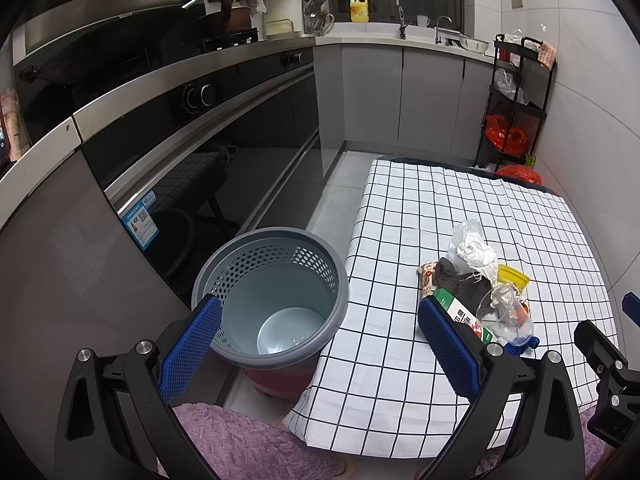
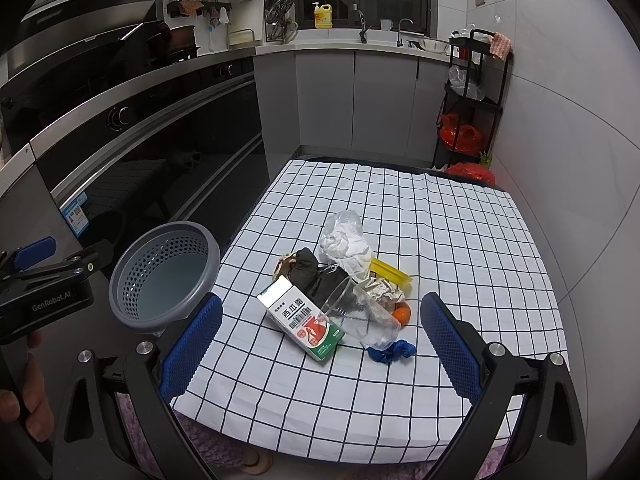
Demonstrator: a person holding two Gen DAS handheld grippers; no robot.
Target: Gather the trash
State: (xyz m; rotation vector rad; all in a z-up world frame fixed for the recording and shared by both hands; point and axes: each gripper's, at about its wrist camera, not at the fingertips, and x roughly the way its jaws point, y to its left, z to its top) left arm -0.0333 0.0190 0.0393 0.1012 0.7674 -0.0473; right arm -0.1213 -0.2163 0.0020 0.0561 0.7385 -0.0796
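A pile of trash lies on the checked tablecloth (image 2: 460, 240): a white and green carton (image 2: 302, 316), a clear plastic cup (image 2: 360, 316) on its side, a black cloth (image 2: 316, 276), a white crumpled bag (image 2: 344, 244), a yellow piece (image 2: 390, 272), foil (image 2: 380, 292), an orange bit (image 2: 401, 314) and a blue scrap (image 2: 390, 351). The pile also shows in the left wrist view (image 1: 476, 288). A grey perforated bin (image 1: 272, 296) stands empty left of the table; it also shows in the right wrist view (image 2: 164, 276). My left gripper (image 1: 320, 348) is open above the bin and table edge. My right gripper (image 2: 320, 350) is open, just short of the pile.
A dark oven front (image 1: 192, 184) and grey cabinets (image 1: 400, 92) line the left and back. A black rack (image 2: 468, 96) with red bags stands at the back right by the tiled wall. A purple fluffy mat (image 1: 240, 440) lies below the table's near edge.
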